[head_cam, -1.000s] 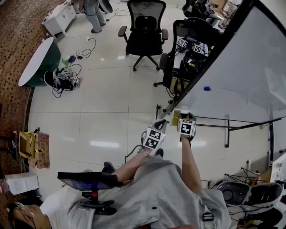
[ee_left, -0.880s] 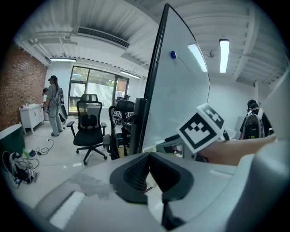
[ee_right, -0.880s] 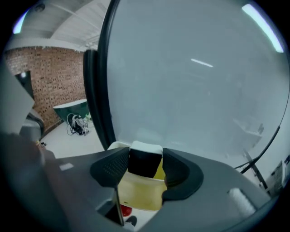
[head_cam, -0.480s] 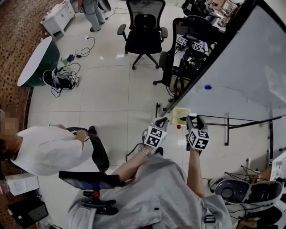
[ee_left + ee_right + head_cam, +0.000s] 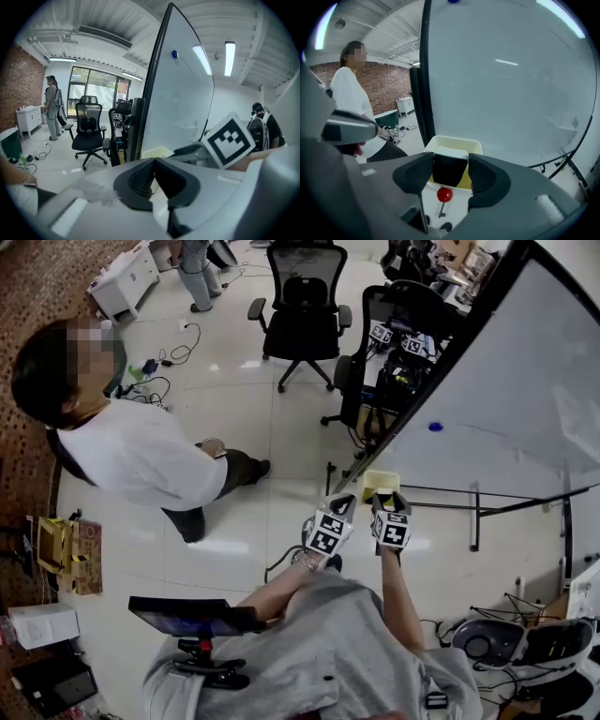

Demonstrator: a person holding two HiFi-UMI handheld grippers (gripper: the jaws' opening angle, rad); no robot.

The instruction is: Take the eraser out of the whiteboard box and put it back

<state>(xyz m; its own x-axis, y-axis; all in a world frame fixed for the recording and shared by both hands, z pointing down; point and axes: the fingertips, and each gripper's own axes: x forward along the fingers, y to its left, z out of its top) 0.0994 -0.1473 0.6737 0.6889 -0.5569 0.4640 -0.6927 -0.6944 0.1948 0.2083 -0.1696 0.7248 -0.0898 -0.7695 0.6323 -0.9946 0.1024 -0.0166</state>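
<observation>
– Eraser: where do you have it at this moment?

– You pinch it in the right gripper. The two jaws press on its black sides and the white face looks up. It hangs at the near rim of the box. Whether its bottom is already inside, I cannot tell.

– And why do I hold it so, in your opinion?

– I go from big to small. The whiteboard stands before you at the right, and the box sits at its lower corner, I think so that the eraser is always at hand there. You grip the eraser by its sides, so I judge it can go straight down into the box without the jaws meeting the walls. The left gripper has its jaws pressed together on nothing and waits just beside the right one. Probably it has no work in this step.

– How many are there of each thing?

– One whiteboard, one person in a white shirt near your left, two chairs further on the floor, one box, two grippers, one eraser, and one small red pin just under the eraser.
</observation>
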